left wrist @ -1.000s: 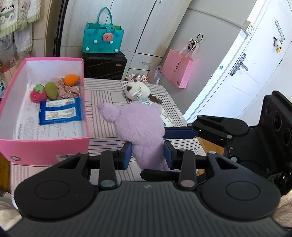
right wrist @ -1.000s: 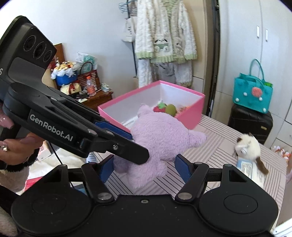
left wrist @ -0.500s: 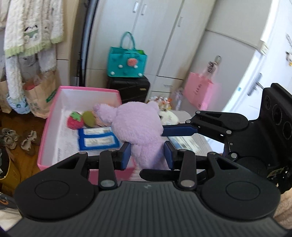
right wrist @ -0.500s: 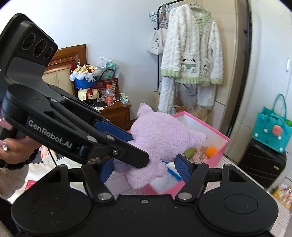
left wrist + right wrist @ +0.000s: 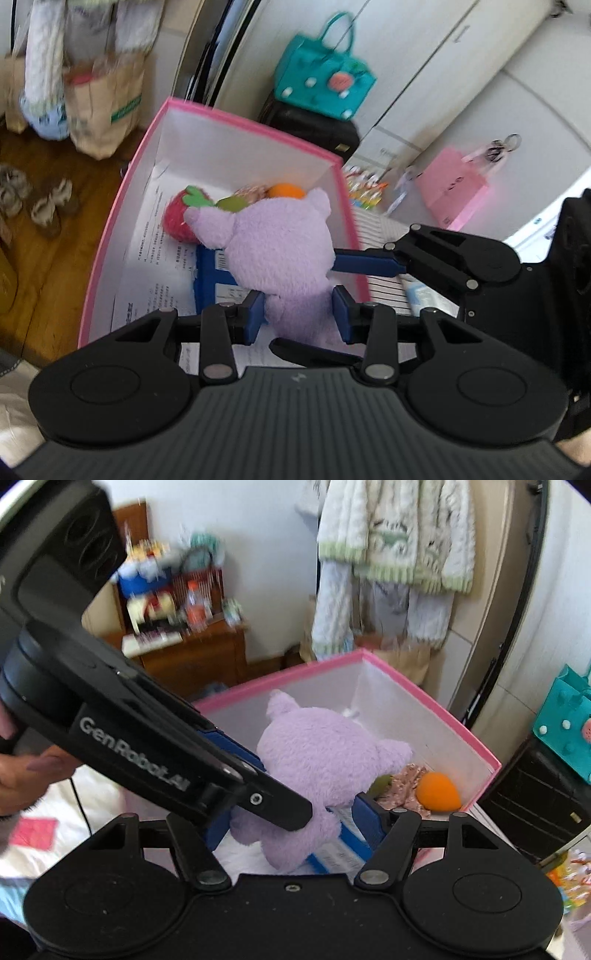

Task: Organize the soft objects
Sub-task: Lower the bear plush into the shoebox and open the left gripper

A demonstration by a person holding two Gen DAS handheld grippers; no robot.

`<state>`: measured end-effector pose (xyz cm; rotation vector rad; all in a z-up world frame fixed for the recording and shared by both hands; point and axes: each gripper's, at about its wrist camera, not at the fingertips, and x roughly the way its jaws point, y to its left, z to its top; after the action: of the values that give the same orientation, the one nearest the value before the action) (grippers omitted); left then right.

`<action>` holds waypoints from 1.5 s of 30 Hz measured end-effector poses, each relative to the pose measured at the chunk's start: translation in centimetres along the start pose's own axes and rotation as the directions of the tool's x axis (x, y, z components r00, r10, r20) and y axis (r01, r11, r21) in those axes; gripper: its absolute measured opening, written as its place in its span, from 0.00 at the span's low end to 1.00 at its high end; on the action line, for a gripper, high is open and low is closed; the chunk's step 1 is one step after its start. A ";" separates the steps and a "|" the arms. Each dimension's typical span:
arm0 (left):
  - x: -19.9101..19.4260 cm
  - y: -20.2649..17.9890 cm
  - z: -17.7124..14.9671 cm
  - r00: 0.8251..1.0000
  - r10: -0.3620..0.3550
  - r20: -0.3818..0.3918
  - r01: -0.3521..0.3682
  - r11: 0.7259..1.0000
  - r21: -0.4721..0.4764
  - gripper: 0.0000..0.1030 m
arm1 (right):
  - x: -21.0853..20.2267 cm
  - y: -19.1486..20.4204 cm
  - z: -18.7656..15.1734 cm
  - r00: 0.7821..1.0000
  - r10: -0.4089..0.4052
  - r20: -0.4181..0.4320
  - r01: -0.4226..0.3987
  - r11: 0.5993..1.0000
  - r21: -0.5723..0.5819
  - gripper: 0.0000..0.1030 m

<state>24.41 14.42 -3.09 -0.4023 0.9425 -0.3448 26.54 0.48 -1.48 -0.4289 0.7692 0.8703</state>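
Nearest to us in the left wrist view, our left gripper (image 5: 297,314) is clamped on the lower body of the lilac, long-eared plush toy (image 5: 277,254); its two blue pads press into the fur on either side. Our right gripper (image 5: 362,264) reaches in from the right side of that view, one blue finger against the toy's flank. In the right wrist view the right gripper (image 5: 291,818) has the same plush toy (image 5: 325,764) between its blue pads, and its jaws are closing a little; the right-hand pad touches the fur, while the left-hand pad is partly hidden behind the black body of the left gripper (image 5: 236,768), which crosses the frame from the upper left. So we hold the toy with both tools, each gripping low on its body, with the head and ears pointing away from us.

The toy hangs over the open, pink-rimmed rectangular box with white inner walls (image 5: 118,206); we cannot tell whether it touches the contents. Just beneath it lies a flat blue packet with a white label (image 5: 210,280) on printed paper lining the floor. Beyond the toy's ear sit a red felt strawberry with a green leaf (image 5: 181,219) and an orange soft carrot-like piece (image 5: 439,792) at the far corner, beside a patterned fabric scrap (image 5: 406,782).

Farther off stand a teal handbag (image 5: 325,81) on a black suitcase (image 5: 314,129) and a pink paper bag (image 5: 454,192).
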 end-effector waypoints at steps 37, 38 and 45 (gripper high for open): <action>2.9 1.6 0.6 0.996 0.079 -0.034 -0.080 0.996 -0.042 0.43 | 0.7 -2.6 -0.2 0.992 -0.001 -0.130 0.002 1.000 0.004 0.59; 2.5 1.4 0.5 0.996 0.088 -0.031 -0.089 0.996 -0.029 0.44 | 0.3 -2.4 -0.4 0.993 0.003 -0.118 -0.002 1.000 0.010 0.59; -0.5 -1.1 -0.9 0.990 0.143 0.004 -0.143 0.988 0.055 0.51 | -2.6 -1.4 -1.6 0.999 0.016 -0.051 -0.015 0.999 0.031 0.59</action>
<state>23.31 13.49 -2.69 -0.2824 0.9538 -0.2393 25.96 -2.70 -0.54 -0.4201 0.8325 0.8638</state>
